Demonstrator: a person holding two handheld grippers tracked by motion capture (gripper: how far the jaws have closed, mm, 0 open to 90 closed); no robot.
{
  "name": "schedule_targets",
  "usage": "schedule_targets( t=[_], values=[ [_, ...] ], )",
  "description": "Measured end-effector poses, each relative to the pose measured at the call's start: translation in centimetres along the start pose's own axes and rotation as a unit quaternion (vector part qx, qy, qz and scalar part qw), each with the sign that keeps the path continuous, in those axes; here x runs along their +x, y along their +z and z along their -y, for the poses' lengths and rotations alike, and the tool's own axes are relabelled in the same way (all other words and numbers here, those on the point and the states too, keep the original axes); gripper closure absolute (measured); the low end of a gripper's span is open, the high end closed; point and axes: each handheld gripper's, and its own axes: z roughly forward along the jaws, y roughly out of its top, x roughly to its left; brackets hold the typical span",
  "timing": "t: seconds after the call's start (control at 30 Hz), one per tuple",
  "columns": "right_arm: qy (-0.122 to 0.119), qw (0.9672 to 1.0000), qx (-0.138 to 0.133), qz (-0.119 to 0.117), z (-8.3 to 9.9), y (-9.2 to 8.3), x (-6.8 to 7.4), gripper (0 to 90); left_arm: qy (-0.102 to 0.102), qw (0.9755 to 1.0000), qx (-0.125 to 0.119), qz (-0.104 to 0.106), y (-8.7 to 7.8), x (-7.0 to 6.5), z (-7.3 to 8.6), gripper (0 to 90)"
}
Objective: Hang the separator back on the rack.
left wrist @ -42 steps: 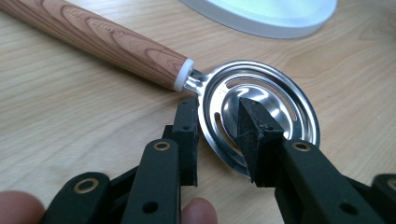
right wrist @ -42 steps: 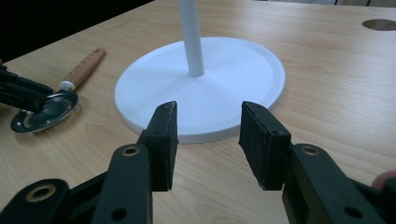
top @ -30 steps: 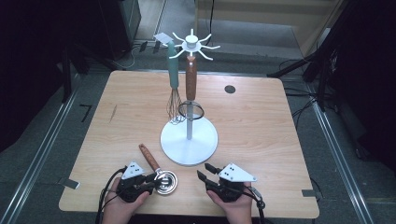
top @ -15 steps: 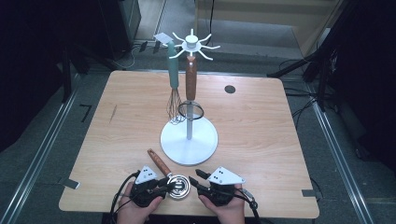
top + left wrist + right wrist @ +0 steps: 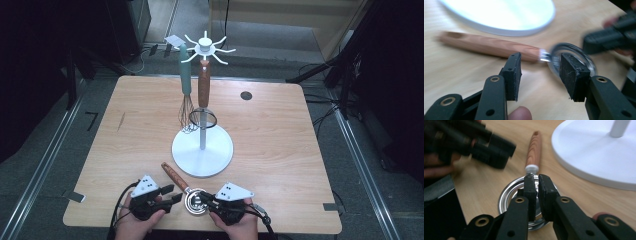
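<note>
Strainer [image 5: 192, 199], wooden handle, steel rim: light, stiff, slippery; right gripper [image 5: 536, 187] pinching rim between near-closed jaws; left gripper [image 5: 537, 72] half-open, just opening, empty; better grip on handle.

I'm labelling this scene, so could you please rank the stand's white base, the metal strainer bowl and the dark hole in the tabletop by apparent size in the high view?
1. White base, clearly largest.
2. Strainer bowl.
3. Dark hole, smallest, though it lies farthest from the camera.
</note>
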Motion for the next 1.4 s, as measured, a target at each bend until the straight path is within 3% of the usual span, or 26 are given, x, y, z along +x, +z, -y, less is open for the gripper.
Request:
schedule_targets(
  t=[0.13, 0.23, 0.33, 0.43, 0.57, 0.63, 1.4],
  values=[
    [-0.009, 0.9997, 0.021, -0.003, 0.2, 0.5, 0.1, 89.1, -0.021, 0.999, -0.018, -0.034, -1.3, 2.8, 0.0, 45.0],
    [-0.005, 0.9994, 0.033, -0.004, 0.3, 0.7, 0.1, 89.0, -0.035, 0.9969, -0.03, -0.063, -2.3, 5.0, 0.2, 40.4],
    [-0.008, 0.9988, 0.048, -0.002, 0.4, 0.9, 0.0, 88.0, -0.055, 0.9919, -0.052, -0.102, -3.5, 7.2, 0.4, 34.2],
    [-0.01, 0.9986, 0.052, 0.001, 0.5, 0.7, -0.4, 87.3, -0.059, 0.9862, -0.073, -0.137, -4.4, 8.6, 0.8, 27.7],
    [-0.005, 0.9981, 0.06, 0.007, 0.5, 0.4, -1.1, 85.3, -0.088, 0.9804, -0.084, -0.154, -5.3, 10.3, 1.1, 25.2],
    [0.0, 0.9981, 0.061, 0.01, 0.5, 0.1, -1.5, 84.4, -0.093, 0.9788, -0.086, -0.161, -5.5, 10.7, 1.2, 24.6],
    [0.005, 0.9965, 0.072, 0.043, 1.4, -3.3, -4.9, 80.1, -0.067, 0.9794, -0.079, -0.173, -5.9, 11.5, 0.9, 23.8]
  ],
)
